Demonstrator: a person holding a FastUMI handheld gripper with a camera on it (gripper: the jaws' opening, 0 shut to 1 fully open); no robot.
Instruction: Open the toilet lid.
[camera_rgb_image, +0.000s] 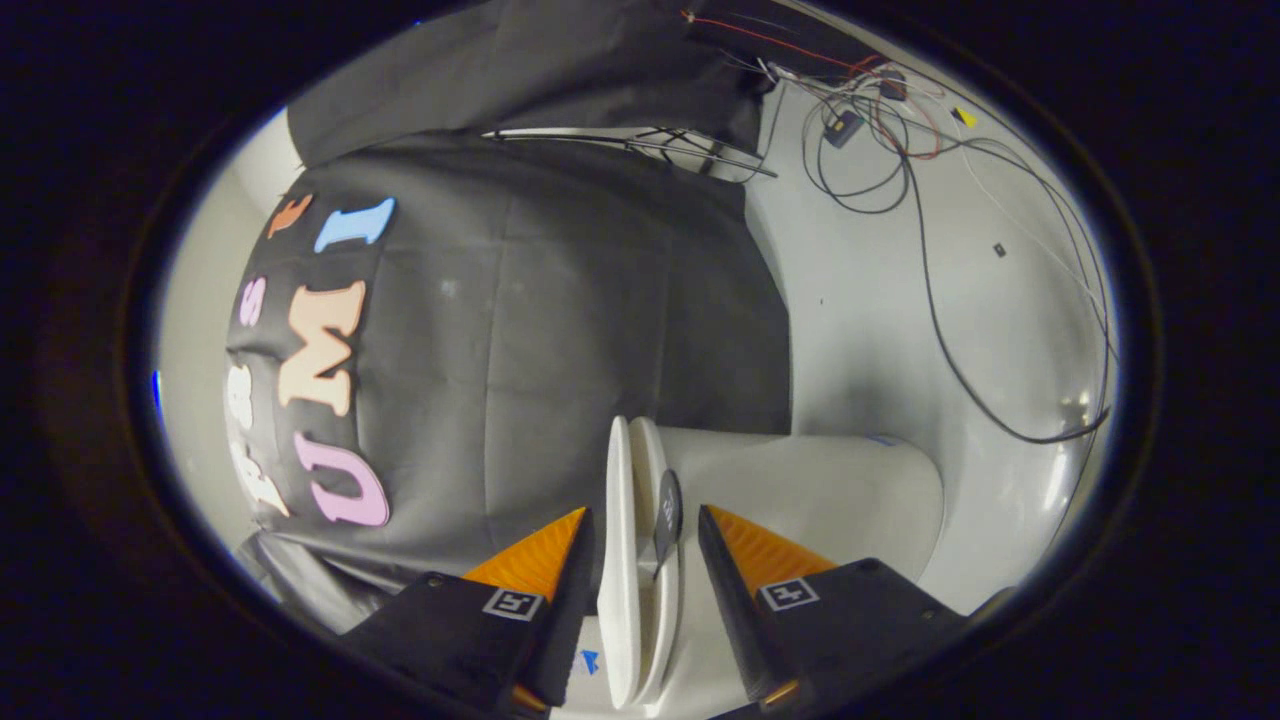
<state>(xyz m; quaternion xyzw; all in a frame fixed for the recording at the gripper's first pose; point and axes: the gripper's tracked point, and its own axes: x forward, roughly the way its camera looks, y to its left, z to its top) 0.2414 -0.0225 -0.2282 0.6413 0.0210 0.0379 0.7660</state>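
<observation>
Hand-held gripper (640, 545) sits spread wide, toilet lid (620, 560) edge between its fingers, neither touching. I'd pinch just the lid, not the seat, then swing it off the bowl (830, 495).

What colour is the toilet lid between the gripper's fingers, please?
White, seen best in the gripper view: the toilet lid sits edge-on inside the open gripper.

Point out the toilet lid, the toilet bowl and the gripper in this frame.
toilet lid (620, 560): gripper view, on its front edge, between the open gripper's fingers.
toilet bowl (830, 500): gripper view, on its outer side wall.
gripper (640, 530): gripper view, midway between the fingertips.
</observation>
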